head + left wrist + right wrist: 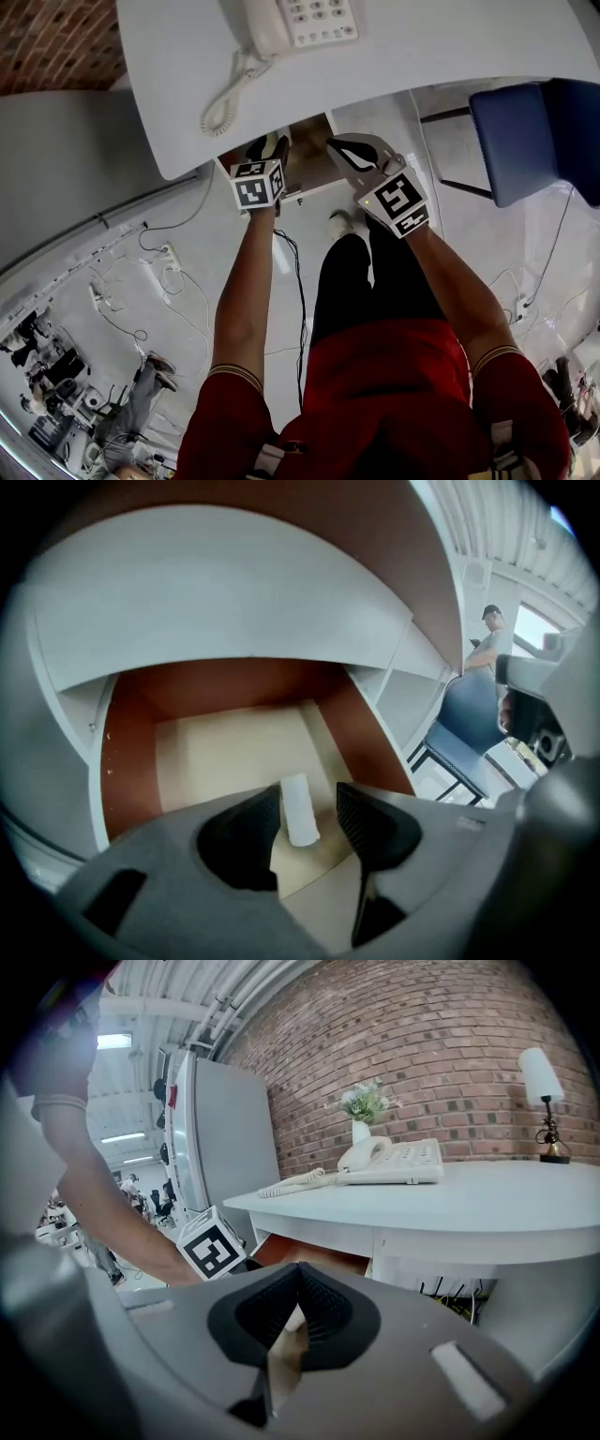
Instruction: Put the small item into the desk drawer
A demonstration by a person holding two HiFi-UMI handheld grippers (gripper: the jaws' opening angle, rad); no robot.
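ribbed left tongs point(307, 797) gape over white cylinder point(300, 811) in drawer point(216, 752)

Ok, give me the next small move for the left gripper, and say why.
Probably draw the left gripper back, up and clear of the drawer. Its jaws stand apart, and the white item appears to lie loose on the drawer floor below them, so the drop looks done. The drawer is open.

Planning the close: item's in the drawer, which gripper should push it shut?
Probably right: the right gripper is shut, empty, facing the open drawer. The left gripper hangs open over the white item.
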